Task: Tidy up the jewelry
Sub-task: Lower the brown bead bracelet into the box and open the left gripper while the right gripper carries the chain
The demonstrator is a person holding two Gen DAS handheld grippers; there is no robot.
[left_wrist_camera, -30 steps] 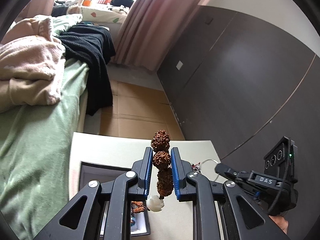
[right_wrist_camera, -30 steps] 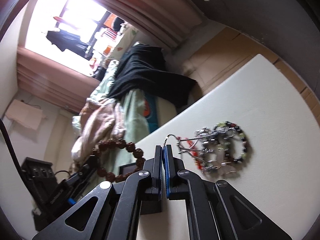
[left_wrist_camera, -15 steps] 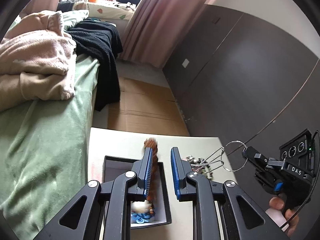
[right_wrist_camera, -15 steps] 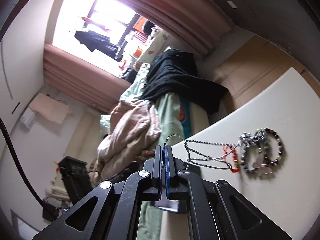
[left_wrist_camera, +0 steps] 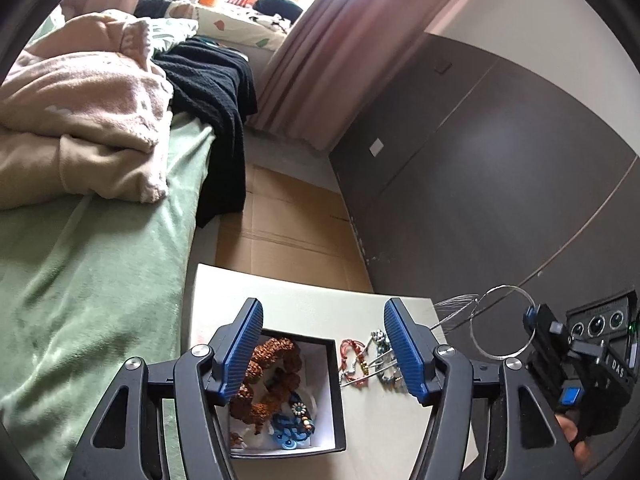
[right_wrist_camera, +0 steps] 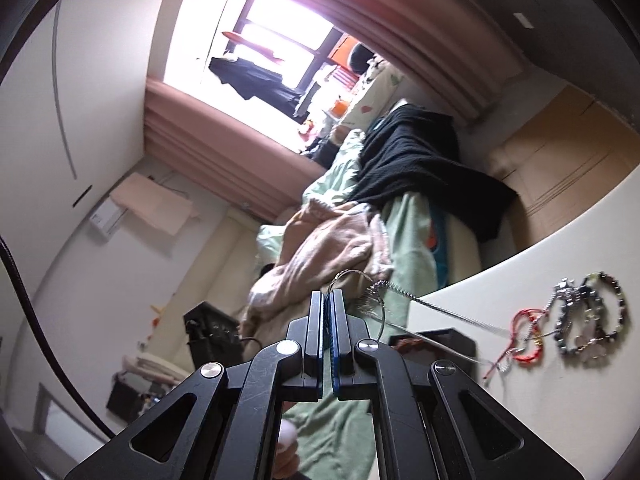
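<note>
The wire ring (right_wrist_camera: 362,280) with its limp, light chains, tangled into the bracelets (right_wrist_camera: 588,316) at three o'clock, sits pinched in your closed right gripper (right_wrist_camera: 328,300), so keep hold of the stiff ring while your left gripper (left_wrist_camera: 323,350), jaws just opened wide and empty, hovers over the box (left_wrist_camera: 336,392).

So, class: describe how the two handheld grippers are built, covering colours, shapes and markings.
The left gripper has black angular linkage arms, silver pivot bolts and ribbed blue pads. The right gripper is built the same; its black body carries white "DAS" lettering and round lenses.
</note>
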